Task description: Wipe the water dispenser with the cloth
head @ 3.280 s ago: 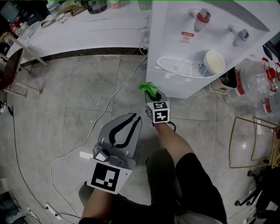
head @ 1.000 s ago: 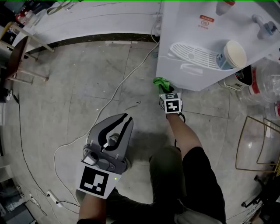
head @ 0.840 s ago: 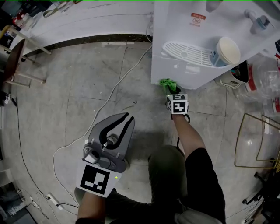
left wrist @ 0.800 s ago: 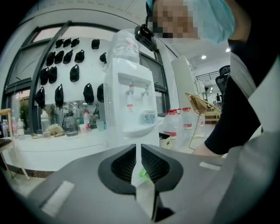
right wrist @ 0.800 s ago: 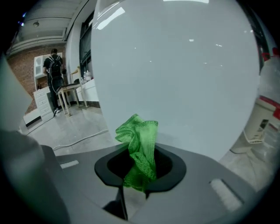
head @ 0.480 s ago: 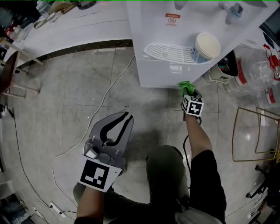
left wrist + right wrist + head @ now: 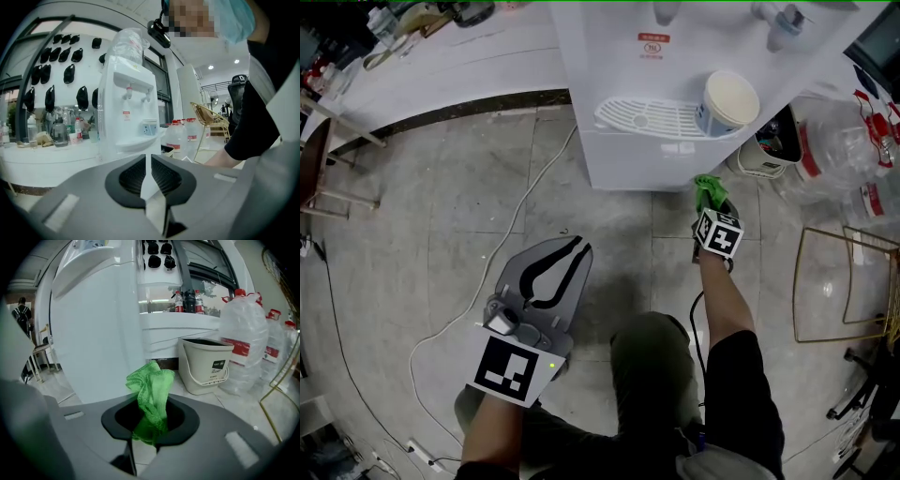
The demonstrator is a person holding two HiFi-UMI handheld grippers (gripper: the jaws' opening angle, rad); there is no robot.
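My right gripper (image 7: pixel 150 422) clamps the soft, light cloth (image 7: pixel 152 385) by its bunched middle, a hold I judge secure, its free end at 12 o'clock near the water dispenser (image 7: pixel 93 343); my left gripper (image 7: pixel 149 174) is closed on nothing.

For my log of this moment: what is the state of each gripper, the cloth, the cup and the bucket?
left gripper: shut, empty.
right gripper: shut on the cloth.
cloth: bunched, beside the water dispenser's lower corner.
cup: upright, open top.
bucket: upright, no lid.
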